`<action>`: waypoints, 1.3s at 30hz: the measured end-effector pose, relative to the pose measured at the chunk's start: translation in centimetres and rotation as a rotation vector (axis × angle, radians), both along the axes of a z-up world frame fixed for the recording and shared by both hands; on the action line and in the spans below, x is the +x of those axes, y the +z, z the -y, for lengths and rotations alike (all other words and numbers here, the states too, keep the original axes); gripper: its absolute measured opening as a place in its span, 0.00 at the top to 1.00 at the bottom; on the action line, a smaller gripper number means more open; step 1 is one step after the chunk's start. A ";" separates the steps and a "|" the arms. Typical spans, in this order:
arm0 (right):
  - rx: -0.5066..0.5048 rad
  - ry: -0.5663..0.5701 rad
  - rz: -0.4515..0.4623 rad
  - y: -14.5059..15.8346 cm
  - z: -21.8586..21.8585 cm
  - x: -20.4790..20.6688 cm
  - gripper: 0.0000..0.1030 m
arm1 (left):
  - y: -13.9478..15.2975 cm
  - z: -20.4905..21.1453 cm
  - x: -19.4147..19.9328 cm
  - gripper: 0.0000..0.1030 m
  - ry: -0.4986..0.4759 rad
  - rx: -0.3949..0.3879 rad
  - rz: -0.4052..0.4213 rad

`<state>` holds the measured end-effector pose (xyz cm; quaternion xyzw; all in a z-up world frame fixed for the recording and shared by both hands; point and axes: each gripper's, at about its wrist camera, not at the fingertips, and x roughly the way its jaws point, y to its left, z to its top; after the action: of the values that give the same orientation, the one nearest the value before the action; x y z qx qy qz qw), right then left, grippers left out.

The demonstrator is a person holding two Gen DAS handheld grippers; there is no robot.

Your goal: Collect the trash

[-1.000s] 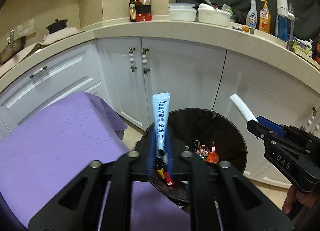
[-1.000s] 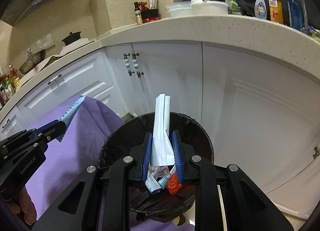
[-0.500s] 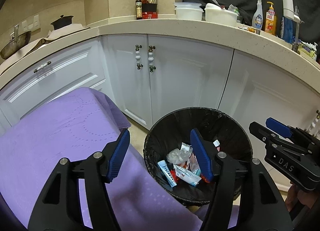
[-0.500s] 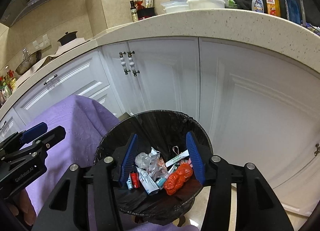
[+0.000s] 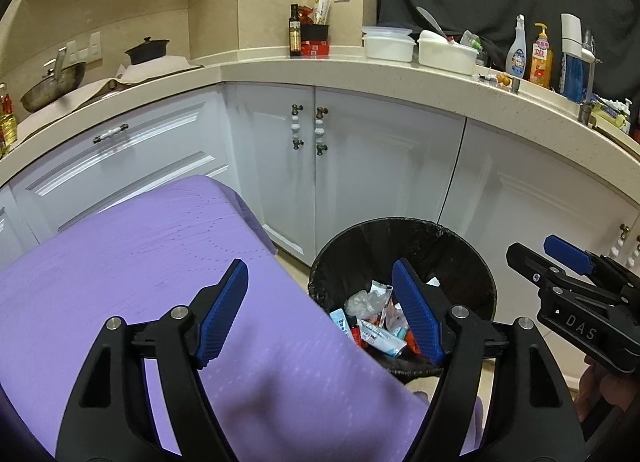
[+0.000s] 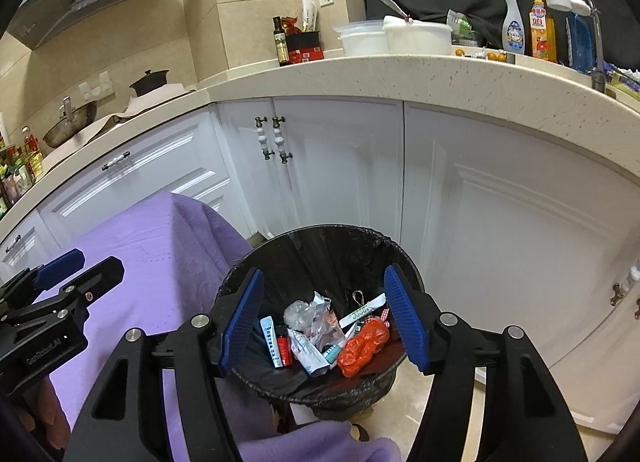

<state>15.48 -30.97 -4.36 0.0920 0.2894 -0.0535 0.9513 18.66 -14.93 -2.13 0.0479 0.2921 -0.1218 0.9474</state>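
A black-lined trash bin [image 5: 400,222] [image 6: 332,228] stands on the floor beside a table under a purple cloth [image 5: 120,262] [image 6: 140,230]. Inside lie several pieces of trash: a blue-and-white tube [image 6: 270,340], a white tube [image 6: 308,354], an orange bag [image 6: 362,346] and crumpled wrappers [image 5: 364,300]. My left gripper [image 5: 320,274] hovers over the cloth's edge and the bin's left rim, jaws opening, nothing between them. My right gripper [image 6: 324,274] hangs above the bin, jaws also opening and empty. Each gripper shows at the edge of the other's view.
White cabinet doors [image 6: 340,166] curve behind the bin under a speckled counter [image 5: 400,78]. On the counter stand white containers [image 5: 386,42], detergent bottles [image 5: 540,58] and a dark bottle [image 5: 295,36]. A wok [image 5: 52,86] sits far left. Tiled floor [image 6: 432,402] lies right of the bin.
A second ago my left gripper was shut on a blue-and-white tube and my right on a white packet, both above the bin. Both jaws spread, the pieces dropped in, and both grippers drew back.
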 end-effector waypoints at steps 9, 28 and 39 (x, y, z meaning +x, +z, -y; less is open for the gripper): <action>-0.024 -0.008 0.022 1.1 -1.2 -3.1 0.36 | 0.8 -1.7 -3.5 0.24 0.022 -0.009 0.016; -0.067 -0.003 0.070 2.8 -3.7 -8.8 0.32 | 2.0 -4.8 -9.8 0.17 0.042 -0.033 0.072; -0.086 -0.003 0.071 2.7 -4.4 -10.1 0.31 | 1.6 -5.4 -11.1 0.16 0.049 -0.035 0.071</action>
<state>5.41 -26.56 -1.63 0.0534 0.2528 -0.0640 0.9639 7.51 -9.50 -0.53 0.0285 0.2571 -0.1019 0.9606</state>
